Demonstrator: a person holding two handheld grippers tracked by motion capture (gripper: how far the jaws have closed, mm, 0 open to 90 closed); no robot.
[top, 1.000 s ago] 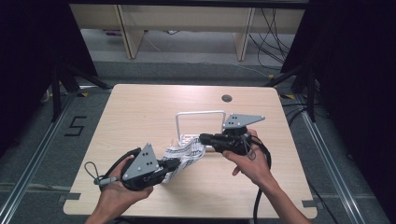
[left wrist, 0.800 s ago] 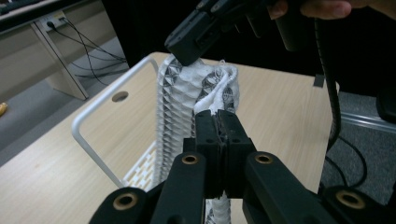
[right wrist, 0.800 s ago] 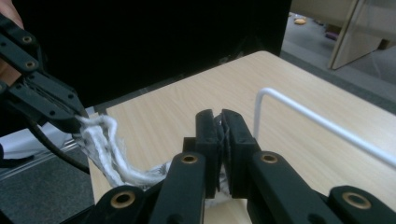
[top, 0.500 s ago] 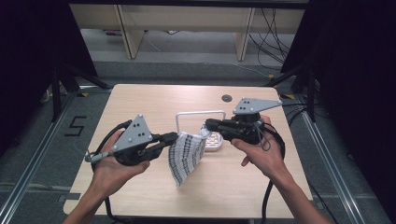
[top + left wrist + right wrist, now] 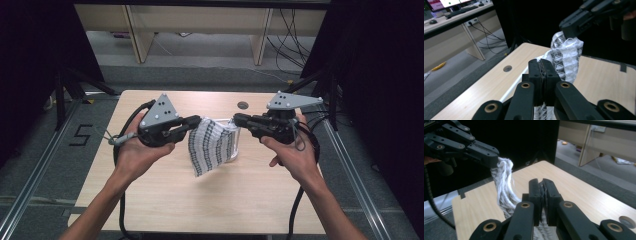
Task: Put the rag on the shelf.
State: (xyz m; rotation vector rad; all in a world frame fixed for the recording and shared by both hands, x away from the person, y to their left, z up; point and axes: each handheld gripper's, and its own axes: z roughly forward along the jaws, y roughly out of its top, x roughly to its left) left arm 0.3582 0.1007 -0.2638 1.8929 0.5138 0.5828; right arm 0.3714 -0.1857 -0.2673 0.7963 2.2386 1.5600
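Cloth: white with a dark woven pattern [image 5: 212, 145], held up above the bench between the two grippers, its lower end hanging free over the wood.
Left gripper: [image 5: 196, 120] jaws pressed together on one top corner of the cloth; in the left gripper view the fabric is pinched between its pads [image 5: 543, 71].
Right gripper: [image 5: 237, 119] jaws clamped on the opposite top corner; threads of the cloth show between its pads [image 5: 542, 192] in the right gripper view.
Bench: light wood [image 5: 165, 200], with a round hole [image 5: 243, 105] near its far edge.
Basket: white wire frame [image 5: 235, 150] resting on the bench just behind the hanging cloth.
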